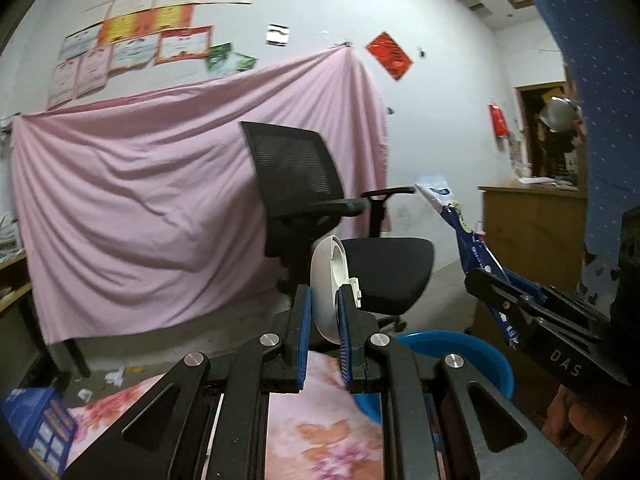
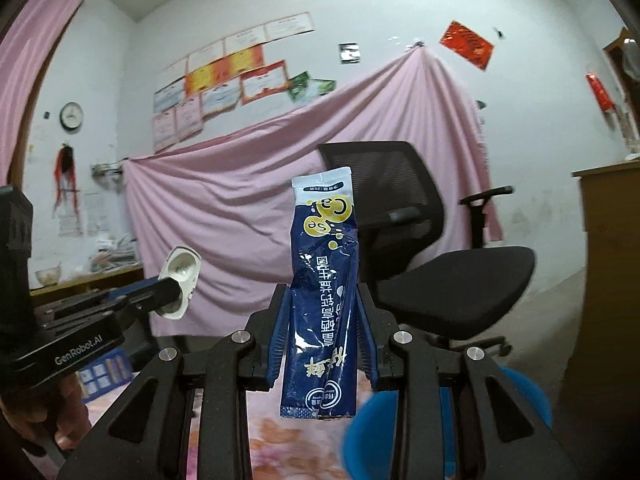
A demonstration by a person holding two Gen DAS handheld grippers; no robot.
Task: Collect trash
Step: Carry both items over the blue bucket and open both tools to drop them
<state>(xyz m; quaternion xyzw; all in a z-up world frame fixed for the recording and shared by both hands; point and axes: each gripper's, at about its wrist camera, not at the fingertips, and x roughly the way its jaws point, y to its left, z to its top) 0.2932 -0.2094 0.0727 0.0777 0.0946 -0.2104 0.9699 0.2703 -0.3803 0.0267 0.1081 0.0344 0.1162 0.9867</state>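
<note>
Both hands are raised side by side, pointing roughly level at the black chair [image 2: 432, 264]: the left gripper [image 1: 324, 304] pinches a white plastic cup [image 1: 326, 280], the right gripper [image 2: 322, 320] clamps an upright blue sachet [image 2: 324, 292], near the blue basin [image 1: 460, 350].

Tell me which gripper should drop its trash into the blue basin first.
Probably left: the left gripper, holding the white container, sits just beside the blue basin. The right gripper, gripping the blue sachet, looks similarly near.

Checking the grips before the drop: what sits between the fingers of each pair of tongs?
Left tongs: a white cup, seen in the left wrist view. Right tongs: a dark blue sachet, seen in the right wrist view.
</note>
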